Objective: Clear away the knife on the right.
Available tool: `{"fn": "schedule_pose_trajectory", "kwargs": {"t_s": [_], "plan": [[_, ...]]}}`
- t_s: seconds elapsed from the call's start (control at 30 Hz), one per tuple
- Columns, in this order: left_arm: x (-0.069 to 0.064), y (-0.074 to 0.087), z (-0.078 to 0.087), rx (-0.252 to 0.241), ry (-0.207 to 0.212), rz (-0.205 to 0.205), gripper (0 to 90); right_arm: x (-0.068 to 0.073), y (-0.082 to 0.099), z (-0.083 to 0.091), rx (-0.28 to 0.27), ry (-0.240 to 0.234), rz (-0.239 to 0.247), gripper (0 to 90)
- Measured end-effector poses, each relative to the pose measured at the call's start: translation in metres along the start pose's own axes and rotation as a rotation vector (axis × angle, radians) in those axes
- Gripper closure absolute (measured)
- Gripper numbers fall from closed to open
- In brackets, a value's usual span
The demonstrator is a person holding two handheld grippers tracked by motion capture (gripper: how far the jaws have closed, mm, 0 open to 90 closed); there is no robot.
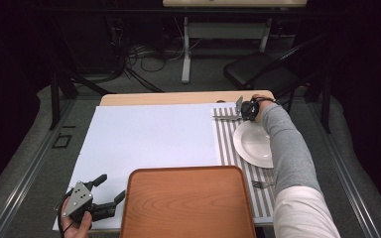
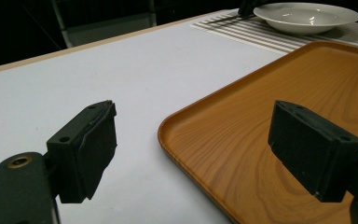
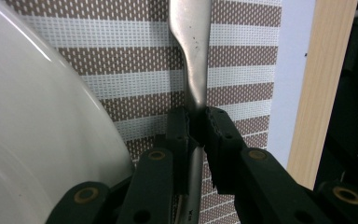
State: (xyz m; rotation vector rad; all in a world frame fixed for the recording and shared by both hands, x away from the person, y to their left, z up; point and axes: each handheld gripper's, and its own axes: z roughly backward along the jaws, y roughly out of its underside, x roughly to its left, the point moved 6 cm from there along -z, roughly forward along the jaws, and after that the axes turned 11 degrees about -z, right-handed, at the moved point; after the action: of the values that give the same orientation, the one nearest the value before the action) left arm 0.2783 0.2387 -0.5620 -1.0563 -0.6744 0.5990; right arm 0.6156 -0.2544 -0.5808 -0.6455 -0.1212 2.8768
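Observation:
My right gripper [image 3: 196, 122] is shut on the handle of a silvery metal utensil [image 3: 192, 51] that lies on the brown-and-white striped placemat [image 3: 135, 60]. From the high view this gripper [image 1: 245, 110] sits at the far edge of the placemat [image 1: 225, 144], just beyond a white plate [image 1: 253, 144], and the utensil [image 1: 223, 117] points left from it. The plate's rim [image 3: 37, 140] lies close to the left of the jaws. My left gripper [image 1: 112, 186] rests open near the front left corner of a wooden tray [image 1: 178, 170], with nothing between its fingers [image 2: 193, 140].
A fork [image 1: 263, 185] lies on the placemat in front of the plate, partly hidden by the sleeve. A white sheet [image 1: 149, 139] covers the table's middle and left. The table's wooden far edge [image 3: 326, 84] is close beside the utensil. A black chair [image 1: 258, 69] stands beyond the table.

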Motion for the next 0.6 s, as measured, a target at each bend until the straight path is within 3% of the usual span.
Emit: {"fn": "schedule_pose_trajectory", "kwargs": {"t_s": [0.37, 0.6], "plan": [[0.0, 0.0, -0.001, 0.002, 0.005, -0.004, 15.7, -0.003, -0.002, 0.01, 0.002, 0.03, 0.024, 80.3], [-0.001, -0.001, -0.001, -0.004, 0.007, -0.003, 15.7, -0.001, 0.002, 0.018, 0.021, 0.041, 0.016, 80.3]]}}
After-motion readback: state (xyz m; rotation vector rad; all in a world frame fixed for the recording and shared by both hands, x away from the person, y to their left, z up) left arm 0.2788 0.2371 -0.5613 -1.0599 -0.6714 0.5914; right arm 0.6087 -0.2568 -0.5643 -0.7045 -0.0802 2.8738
